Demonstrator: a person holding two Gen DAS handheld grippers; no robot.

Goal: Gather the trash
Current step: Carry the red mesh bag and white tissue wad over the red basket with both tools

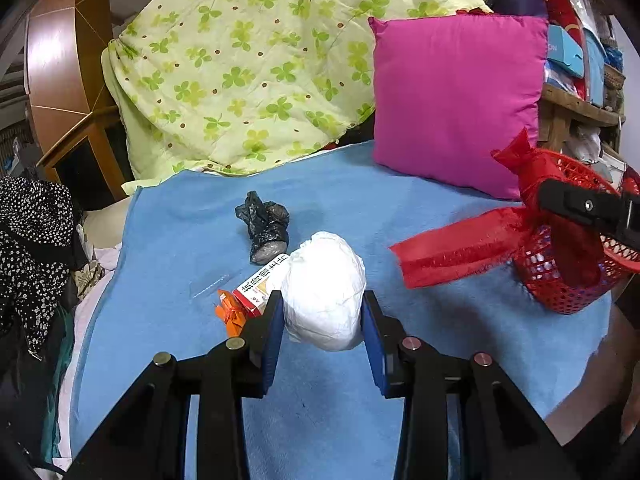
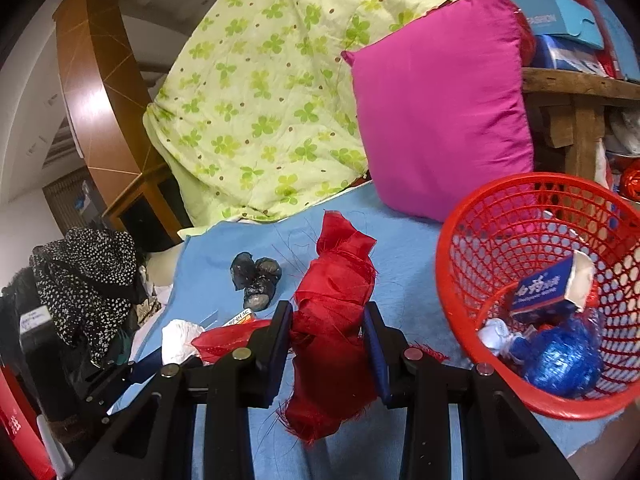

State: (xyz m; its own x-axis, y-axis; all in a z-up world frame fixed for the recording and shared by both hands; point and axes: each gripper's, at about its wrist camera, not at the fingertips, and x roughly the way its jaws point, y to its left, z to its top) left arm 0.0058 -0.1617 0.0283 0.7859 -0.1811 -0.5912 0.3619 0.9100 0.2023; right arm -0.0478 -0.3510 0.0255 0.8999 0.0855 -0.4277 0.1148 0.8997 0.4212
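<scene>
2 things could go wrong for you now. Your right gripper (image 2: pixel 328 336) is clamped on the red cloth (image 2: pixel 334 320), and its long loose ends could catch the rim of the red basket (image 2: pixel 448 280) and tip it. Your left gripper (image 1: pixel 323 312) has its fingers on both sides of the white paper wad (image 1: pixel 324 290); I cannot tell if it squeezes yet, so the soft wad could slip out. Inside the basket lie 1 blue box (image 2: pixel 550 288), 1 shiny blue ball (image 2: pixel 564 360) and 1 small white scrap (image 2: pixel 494 336). On the blue blanket (image 1: pixel 180 240), 1 black bag (image 1: pixel 266 226) and 1 small carton (image 1: pixel 260 284) wait.
</scene>
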